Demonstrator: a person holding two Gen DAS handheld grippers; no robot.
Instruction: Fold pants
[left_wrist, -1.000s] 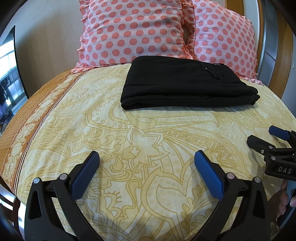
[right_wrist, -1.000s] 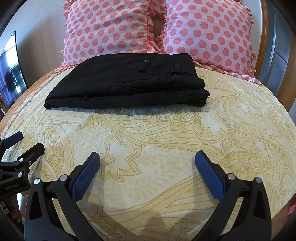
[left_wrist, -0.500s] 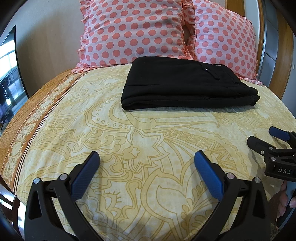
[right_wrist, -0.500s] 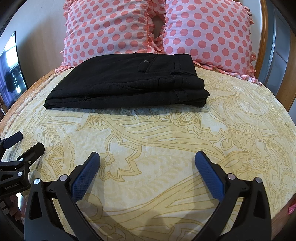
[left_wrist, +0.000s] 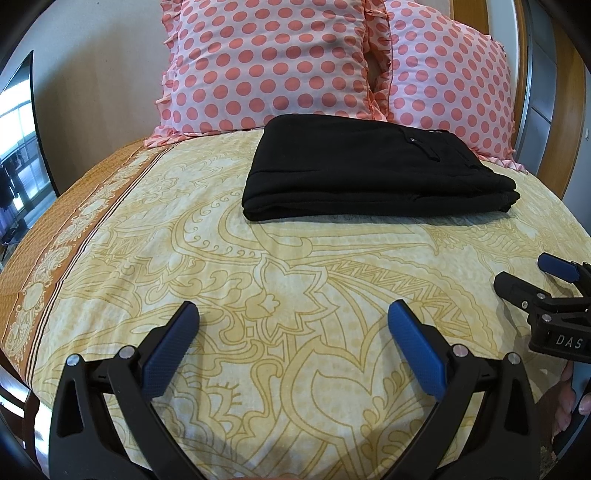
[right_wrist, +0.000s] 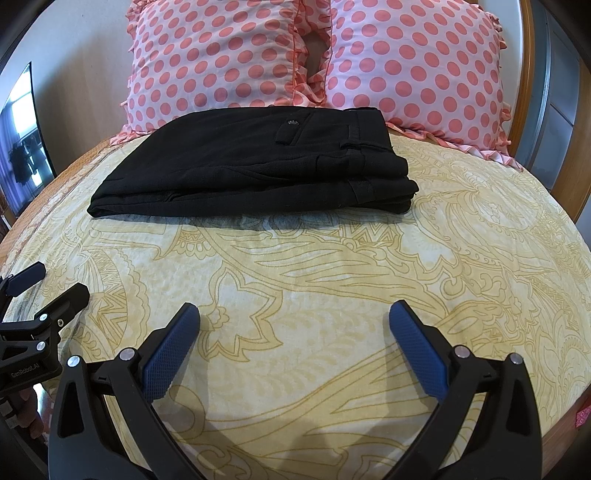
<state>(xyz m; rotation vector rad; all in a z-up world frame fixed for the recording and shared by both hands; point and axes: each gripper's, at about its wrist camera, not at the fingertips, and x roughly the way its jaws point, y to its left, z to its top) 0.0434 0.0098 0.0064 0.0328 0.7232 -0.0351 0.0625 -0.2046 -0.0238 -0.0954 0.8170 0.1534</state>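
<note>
Black pants lie folded in a flat stack on the yellow patterned bedspread, near the pillows; they also show in the right wrist view. My left gripper is open and empty, low over the near part of the bed, well short of the pants. My right gripper is open and empty, likewise near the front of the bed. Each gripper shows at the edge of the other's view: the right gripper and the left gripper.
Two pink polka-dot pillows stand behind the pants against the wooden headboard. A dark screen stands at the left. The bedspread's orange border runs along the left edge.
</note>
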